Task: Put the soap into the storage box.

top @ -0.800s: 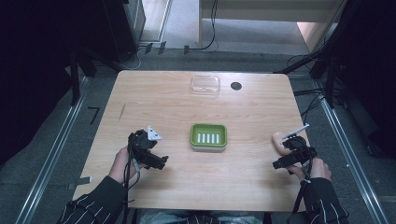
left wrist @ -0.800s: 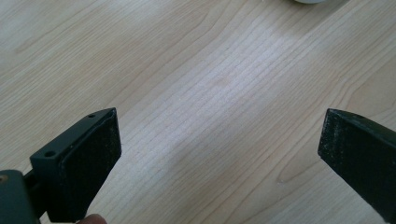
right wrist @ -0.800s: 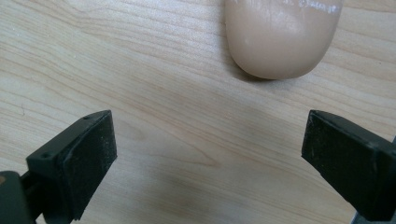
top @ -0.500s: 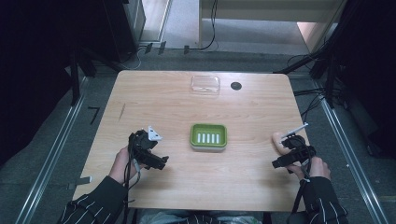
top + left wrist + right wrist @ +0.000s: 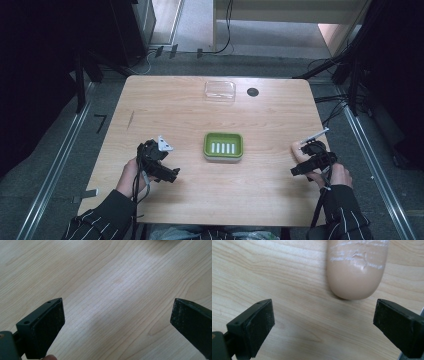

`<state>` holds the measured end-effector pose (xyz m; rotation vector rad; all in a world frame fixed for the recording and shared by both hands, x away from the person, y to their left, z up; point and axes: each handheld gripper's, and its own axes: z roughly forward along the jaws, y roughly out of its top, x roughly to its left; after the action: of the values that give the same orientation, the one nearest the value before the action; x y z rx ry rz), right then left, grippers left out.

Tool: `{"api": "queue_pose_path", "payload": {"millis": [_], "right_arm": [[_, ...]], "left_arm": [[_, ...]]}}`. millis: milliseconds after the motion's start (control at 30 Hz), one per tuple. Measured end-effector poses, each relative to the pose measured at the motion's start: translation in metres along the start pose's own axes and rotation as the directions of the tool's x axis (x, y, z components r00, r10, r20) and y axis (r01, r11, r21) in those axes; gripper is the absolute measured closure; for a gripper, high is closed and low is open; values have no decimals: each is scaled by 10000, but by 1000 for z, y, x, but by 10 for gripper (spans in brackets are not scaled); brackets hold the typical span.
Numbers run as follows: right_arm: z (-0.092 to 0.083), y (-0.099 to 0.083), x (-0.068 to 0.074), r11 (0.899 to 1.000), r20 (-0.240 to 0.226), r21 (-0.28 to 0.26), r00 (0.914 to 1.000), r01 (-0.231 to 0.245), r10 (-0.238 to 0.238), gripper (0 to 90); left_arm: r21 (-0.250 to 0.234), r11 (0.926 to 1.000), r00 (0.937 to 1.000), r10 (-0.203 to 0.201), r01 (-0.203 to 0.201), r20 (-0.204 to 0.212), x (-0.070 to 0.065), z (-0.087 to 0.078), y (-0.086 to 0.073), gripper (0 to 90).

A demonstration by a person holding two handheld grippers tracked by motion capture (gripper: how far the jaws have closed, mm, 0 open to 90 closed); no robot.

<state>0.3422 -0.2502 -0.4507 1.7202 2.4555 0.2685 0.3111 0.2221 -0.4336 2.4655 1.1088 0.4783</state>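
Wood-grain tabletop (image 5: pixel 190 125) carries every item; order below runs from largest to smallest.

Green soap dish (image 5: pixel 223 146) — sits at the centre of the tabletop, slotted insert facing up, empty. Clear plastic lid (image 5: pixel 220 90) lies at the 12 o'clock edge, with a small dark disc (image 5: pixel 253 92) just beside it at 3 o'clock.

Peach soap bar (image 5: pixel 357 267) — rests flat on the tabletop near the 3 o'clock edge, just beside the right tongs (image 5: pixel 299 170). In the right gripper view it lies at 12 o'clock from the tongs, slightly toward 1 o'clock, its rounded end pointing back at them. Its long axis appears to run along the tongs' line of reach, so the two pads would close across its narrow width.

Right tongs: jaws wide apart, nothing between them; the bar's end is just short of the gap. Judgement: a short advance toward 12 o'clock would bring the bar between the pads.

Left tongs (image 5: pixel 117 322) — jaws apart over bare wood at about 8 o'clock on the tabletop, well apart from the bar. The right hand is clearly the nearer one.
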Motion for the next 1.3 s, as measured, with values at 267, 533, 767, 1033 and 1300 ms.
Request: {"api": "queue_pose_path", "payload": {"millis": [267, 533, 767, 1033, 1300], "right_arm": [[-1, 4, -10, 9997, 54, -183, 9998, -191, 192, 40], [-3, 8, -10, 9995, -8, -311, 9999, -106, 106, 42], [-5, 13, -9, 9993, -18, -372, 10000, -87, 86, 45], [-3, 20, -8, 9995, 14, -330, 10000, -24, 24, 49], [0, 30, -9, 9996, -13, -274, 10000, 44, -44, 52]], "left_arm": [[-50, 10000, 10000, 12, -12, 32, 0, 1, 1, 1], [-65, 10000, 10000, 13, -14, -27, 0, 0, 1, 1], [-55, 10000, 10000, 32, -32, -10, 0, 0, 1, 1], [-65, 10000, 10000, 32, -32, -2, 0, 0, 1, 1], [-69, 10000, 10000, 14, -14, 6, 0, 0, 1, 1]]}}
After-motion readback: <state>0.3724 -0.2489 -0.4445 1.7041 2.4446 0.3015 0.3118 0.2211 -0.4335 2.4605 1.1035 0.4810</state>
